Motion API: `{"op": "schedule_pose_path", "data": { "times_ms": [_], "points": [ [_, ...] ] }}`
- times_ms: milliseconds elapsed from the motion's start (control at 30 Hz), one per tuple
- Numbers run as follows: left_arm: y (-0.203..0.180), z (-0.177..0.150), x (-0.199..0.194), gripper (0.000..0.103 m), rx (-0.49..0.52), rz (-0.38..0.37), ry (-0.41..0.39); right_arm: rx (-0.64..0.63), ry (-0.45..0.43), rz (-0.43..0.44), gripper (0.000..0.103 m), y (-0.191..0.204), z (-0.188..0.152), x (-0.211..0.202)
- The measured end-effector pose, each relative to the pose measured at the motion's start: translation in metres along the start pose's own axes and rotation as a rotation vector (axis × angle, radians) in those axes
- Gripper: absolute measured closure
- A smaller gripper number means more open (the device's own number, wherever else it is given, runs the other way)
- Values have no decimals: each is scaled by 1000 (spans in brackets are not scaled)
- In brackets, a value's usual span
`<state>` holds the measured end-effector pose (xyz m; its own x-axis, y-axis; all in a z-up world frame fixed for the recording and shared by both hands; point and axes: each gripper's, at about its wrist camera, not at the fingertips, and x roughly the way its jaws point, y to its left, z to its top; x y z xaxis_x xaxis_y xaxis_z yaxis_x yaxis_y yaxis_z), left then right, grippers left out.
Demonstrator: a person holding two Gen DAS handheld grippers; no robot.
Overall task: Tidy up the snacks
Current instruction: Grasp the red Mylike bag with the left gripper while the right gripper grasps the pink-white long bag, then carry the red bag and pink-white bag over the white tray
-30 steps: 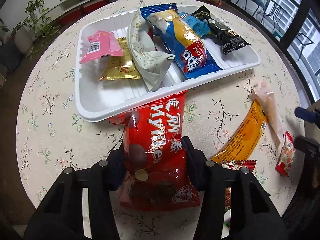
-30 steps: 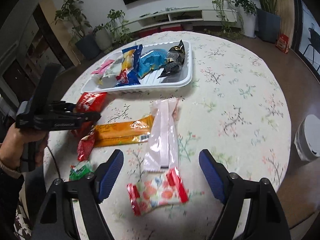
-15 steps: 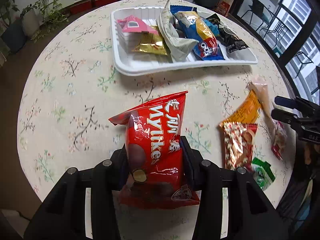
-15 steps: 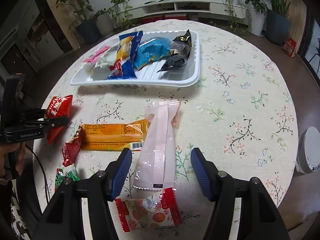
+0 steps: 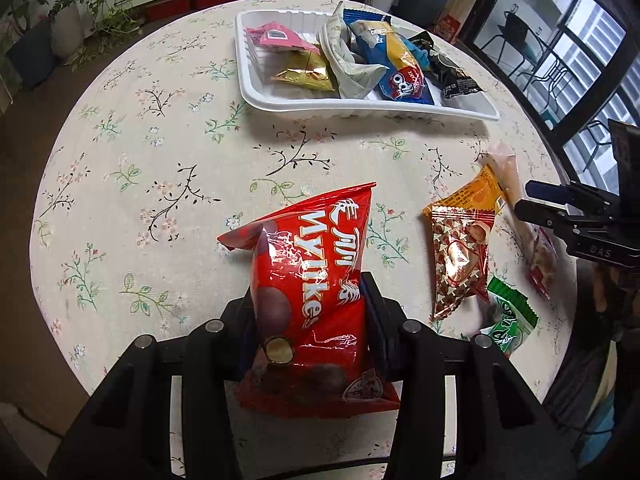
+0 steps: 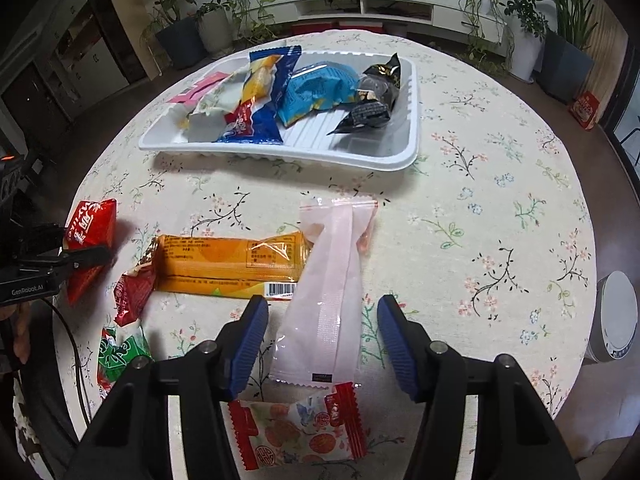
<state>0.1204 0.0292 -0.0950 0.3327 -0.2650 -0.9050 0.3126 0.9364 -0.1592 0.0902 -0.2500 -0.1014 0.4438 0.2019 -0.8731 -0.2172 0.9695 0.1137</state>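
Observation:
My left gripper (image 5: 310, 304) is shut on a red Mylike snack bag (image 5: 316, 280) and holds it above the near table; the bag also shows in the right wrist view (image 6: 89, 240). The white tray (image 5: 360, 106) with several snack packs lies at the far side; it also shows in the right wrist view (image 6: 280, 152). My right gripper (image 6: 322, 320) is open, its blue fingers either side of a pale pink packet (image 6: 332, 288). A white and red candy pack (image 6: 300, 432) lies under it.
An orange bar pack (image 6: 232, 262), a red starred pack (image 5: 460, 256) and a green pack (image 5: 506, 324) lie loose on the floral tablecloth. A white round device (image 6: 616, 316) stands on the floor at the right. Plants line the back wall.
My left gripper has pulled back from the tray with the red bag, which now hangs away from the tray rim. My right gripper has moved forward over the pink packet.

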Motion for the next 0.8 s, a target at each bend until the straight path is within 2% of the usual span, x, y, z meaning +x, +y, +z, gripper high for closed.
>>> {"op": "schedule_pose_path", "data": {
  "times_ms": [167,300,567,700,800],
  "points": [
    [1,0,0,61,-7,-6,-1,5,16,-7,48,-1,1,8],
    [2,-1,0,61,-9,-9,-2,11,17,-16,58,-5,2,7],
    [1,0,1,61,-4,-4,-1,-73,30,-69,63,3,2,11],
    [1,-1,1,61,-5,-5,-3,-69,23,-68,71,2,1,9],
    [1,0,1,61,-4,-5,-3,-59,17,-66,72,0,0,7]
  ]
}}
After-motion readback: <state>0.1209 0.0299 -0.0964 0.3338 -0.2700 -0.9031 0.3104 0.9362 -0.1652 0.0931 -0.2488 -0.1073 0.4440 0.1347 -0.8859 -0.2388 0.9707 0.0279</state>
